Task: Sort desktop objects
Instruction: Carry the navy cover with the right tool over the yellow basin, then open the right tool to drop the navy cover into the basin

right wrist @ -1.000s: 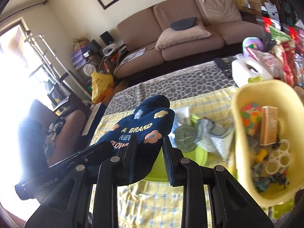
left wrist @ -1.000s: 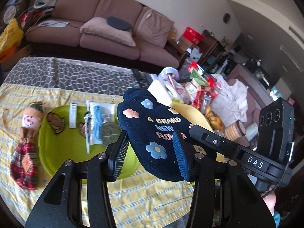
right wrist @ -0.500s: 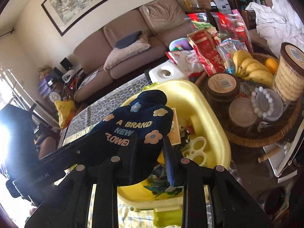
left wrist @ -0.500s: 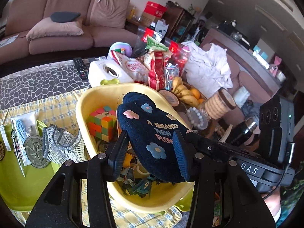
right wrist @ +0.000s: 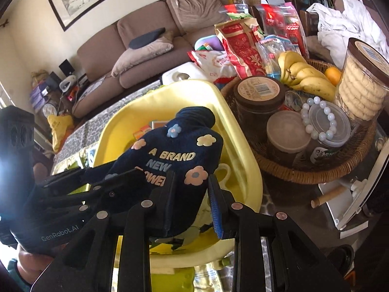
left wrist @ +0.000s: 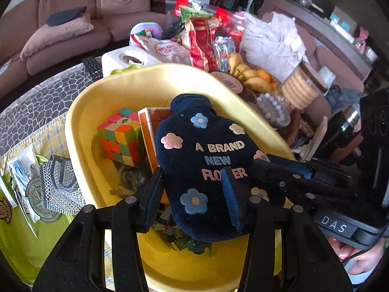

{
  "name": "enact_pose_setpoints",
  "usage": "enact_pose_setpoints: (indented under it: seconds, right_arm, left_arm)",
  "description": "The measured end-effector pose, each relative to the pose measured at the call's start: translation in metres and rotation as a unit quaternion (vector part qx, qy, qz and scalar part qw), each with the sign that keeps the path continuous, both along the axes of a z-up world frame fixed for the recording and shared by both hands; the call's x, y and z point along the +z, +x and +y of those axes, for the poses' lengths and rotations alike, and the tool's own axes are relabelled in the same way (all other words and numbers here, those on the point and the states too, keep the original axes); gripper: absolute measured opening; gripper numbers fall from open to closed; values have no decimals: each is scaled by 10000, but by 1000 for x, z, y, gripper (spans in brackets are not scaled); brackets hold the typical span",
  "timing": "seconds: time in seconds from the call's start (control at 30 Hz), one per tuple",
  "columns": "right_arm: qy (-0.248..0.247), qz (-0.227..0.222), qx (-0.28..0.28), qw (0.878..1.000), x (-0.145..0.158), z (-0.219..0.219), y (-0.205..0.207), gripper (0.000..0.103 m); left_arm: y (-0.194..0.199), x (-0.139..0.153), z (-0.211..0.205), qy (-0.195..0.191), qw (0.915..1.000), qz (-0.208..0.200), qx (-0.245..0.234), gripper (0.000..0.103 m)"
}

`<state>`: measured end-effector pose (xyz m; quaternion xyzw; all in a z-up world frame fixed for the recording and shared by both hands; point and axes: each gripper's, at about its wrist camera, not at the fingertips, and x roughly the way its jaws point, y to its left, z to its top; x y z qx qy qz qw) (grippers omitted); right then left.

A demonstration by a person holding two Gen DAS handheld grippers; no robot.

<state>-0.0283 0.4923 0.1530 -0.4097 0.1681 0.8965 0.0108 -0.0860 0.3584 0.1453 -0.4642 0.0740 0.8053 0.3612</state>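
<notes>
A navy plush pouch [left wrist: 204, 160] with flowers and the words "A BRAND NEW FLOWER" is held by both grippers above the yellow tub [left wrist: 80, 112]. My left gripper [left wrist: 192, 194] is shut on its lower part. My right gripper [right wrist: 189, 194] is shut on the same pouch [right wrist: 177, 155] from the other side, over the yellow tub [right wrist: 238, 150]. The tub holds a colour cube [left wrist: 120, 138], an orange box [left wrist: 149, 131] and small items, partly hidden by the pouch.
A green tray [left wrist: 17, 243] with a mesh bag [left wrist: 59, 185] and packets lies left of the tub. A wicker basket [right wrist: 316, 170] with jars, bananas [right wrist: 304, 77], biscuits and a bead bracelet stands right of it. Snack bags and a tissue box [left wrist: 124, 58] stand behind.
Both grippers carried the pouch rightward from over the green tray to above the yellow tub, and it now hangs lower and closer to the tub's contents.
</notes>
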Motion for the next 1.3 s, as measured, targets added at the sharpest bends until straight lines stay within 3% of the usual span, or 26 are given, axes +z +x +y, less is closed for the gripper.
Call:
enact_pose_setpoints:
  seconds: [0.17, 0.27, 0.57, 0.73, 0.93, 1.0, 1.1, 1.13, 1.17, 1.2, 1.27, 1.3]
  right_arm:
    - [474, -289, 216, 9982, -8, -17, -8, 25]
    - [812, -501, 262, 9951, -10, -25, -12, 25]
    - [1186, -945, 581, 9867, -19, -44, -20, 25]
    - [1009, -967, 453, 9892, -14, -36, -20, 23]
    - [847, -711, 160, 9937, 9, -30, -7, 24]
    - [862, -638, 154, 9941, 17, -35, -4, 30]
    - [883, -506, 230, 9945, 28, -47, 1, 51]
    - [879, -457, 266, 9947, 31, -53, 2, 59]
    - [873, -410, 306, 9949, 34, -58, 3, 66]
    - [870, -369, 345, 9949, 37, -63, 4, 70]
    - [861, -282, 393, 9951, 41, -75, 6, 83]
    - [849, -237, 422, 9952, 43, -80, 7, 84]
  left_arm:
    - [8, -6, -2, -401, 9990, 209, 24, 44]
    - [10, 0, -12, -298, 9993, 201, 93, 47]
    - [15, 11, -32, -226, 9994, 240, 142, 50]
    - [21, 20, -43, -58, 9997, 171, 175, 52]
    - [25, 37, -69, 209, 9991, 119, 349, 69]
    - [28, 42, -80, 281, 9986, 100, 432, 70]
    - [30, 45, -97, 243, 9980, 94, 572, 71]
    - [31, 46, -102, 220, 9979, 84, 612, 75]
    - [32, 46, -108, 216, 9976, 81, 652, 91]
    - [34, 47, -116, 256, 9972, 95, 695, 99]
    - [37, 49, -132, 351, 9962, 75, 797, 100]
    - [37, 49, -141, 370, 9956, 47, 855, 100]
